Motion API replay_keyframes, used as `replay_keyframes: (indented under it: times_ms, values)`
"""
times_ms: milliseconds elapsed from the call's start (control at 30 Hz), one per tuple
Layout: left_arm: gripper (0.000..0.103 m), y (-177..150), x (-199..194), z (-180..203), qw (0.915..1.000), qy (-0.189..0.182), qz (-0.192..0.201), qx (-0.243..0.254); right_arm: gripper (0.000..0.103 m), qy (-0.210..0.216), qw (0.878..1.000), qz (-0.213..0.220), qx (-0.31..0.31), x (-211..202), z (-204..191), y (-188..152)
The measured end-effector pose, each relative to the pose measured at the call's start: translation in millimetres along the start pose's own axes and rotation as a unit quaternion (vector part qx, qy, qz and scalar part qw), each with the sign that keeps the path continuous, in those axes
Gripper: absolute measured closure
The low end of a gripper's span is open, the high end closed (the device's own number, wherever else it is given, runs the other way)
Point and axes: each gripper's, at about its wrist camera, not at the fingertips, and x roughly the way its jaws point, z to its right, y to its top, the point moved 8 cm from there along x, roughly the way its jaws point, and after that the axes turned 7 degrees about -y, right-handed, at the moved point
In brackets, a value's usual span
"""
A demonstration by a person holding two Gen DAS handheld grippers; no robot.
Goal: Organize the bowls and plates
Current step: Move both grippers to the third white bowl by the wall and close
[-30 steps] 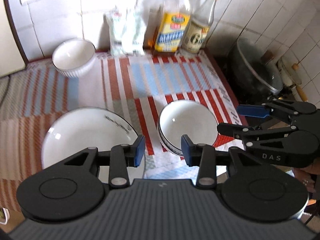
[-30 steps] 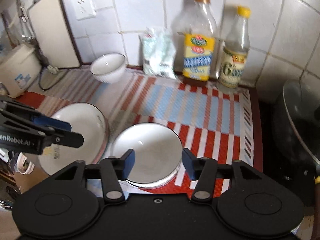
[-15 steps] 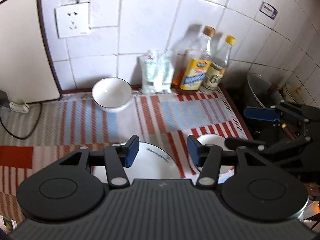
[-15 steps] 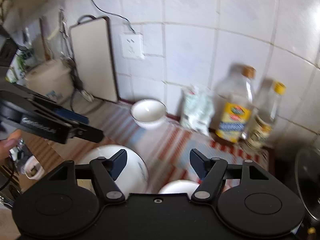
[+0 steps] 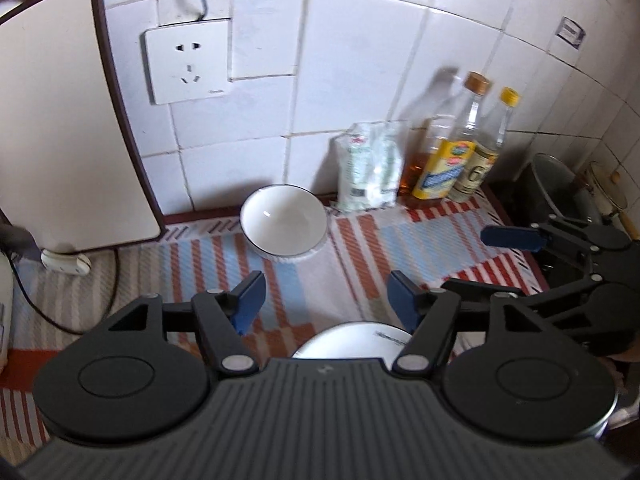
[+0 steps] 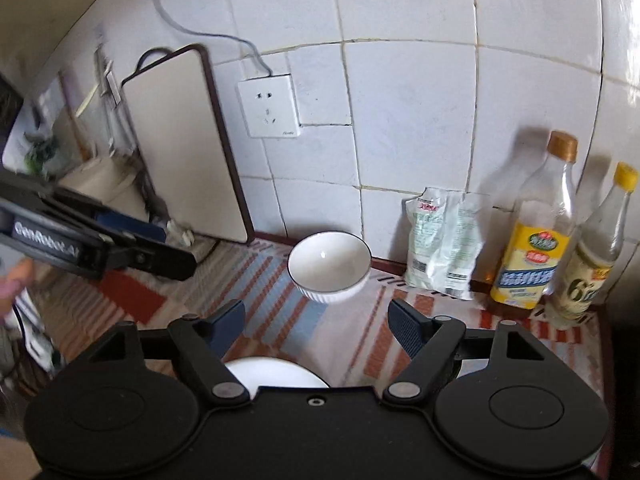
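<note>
Since the earlier frames, both tools raised and drawn back from the striped table [image 5: 360, 248]: large plate [image 5: 352, 340] and wide bowl now mostly hidden below the tool bodies, wall and socket [image 5: 188, 64] now filling the upper view. Left tool [image 5: 326, 300] released, jaws spread, nothing between them, plate rim just below; right tool [image 6: 316, 326] likewise released and empty, at the right edge of the left view. Farther back, small white bowl [image 6: 329, 266] upright near the wall, white packet [image 6: 444, 236] and two bottles [image 6: 536, 236] right of it, cutting board [image 5: 60, 120] leaning left.
</note>
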Motion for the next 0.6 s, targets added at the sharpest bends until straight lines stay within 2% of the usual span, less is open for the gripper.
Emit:
replay_keyframes:
  times_ms: [100,167,367,467,533,600]
  values:
    - [0.033,13.0,12.4,-24.7,0.9996,0.023,0.012,0.002,0.021,0.000,0.999,-0.004,0.044,19.6,0.3,6.9]
    - [0.032,19.7,21.8,-38.7,0.9996,0.022,0.016,-0.002,0.021,-0.002,0.997,-0.012,0.080,35.5,2.2,9.2]
    - [0.033,30.4,76.4,-80.0,0.9997,0.012,-0.015,-0.017,0.021,-0.006,0.985,-0.041,0.166,86.1,4.1,8.3]
    - [0.036,30.4,112.2,-97.9,0.9989,0.009,-0.031,-0.034,0.022,-0.004,0.974,-0.061,0.217,114.7,8.8,1.4]
    - [0.039,27.8,133.7,-104.4,0.9982,0.019,-0.047,-0.031,0.028,-0.008,0.963,-0.081,0.258,133.7,15.0,-6.1]
    - [0.047,26.0,149.1,-107.5,0.9977,0.017,-0.058,-0.032,0.037,-0.013,0.955,-0.095,0.281,151.2,18.6,-12.2]
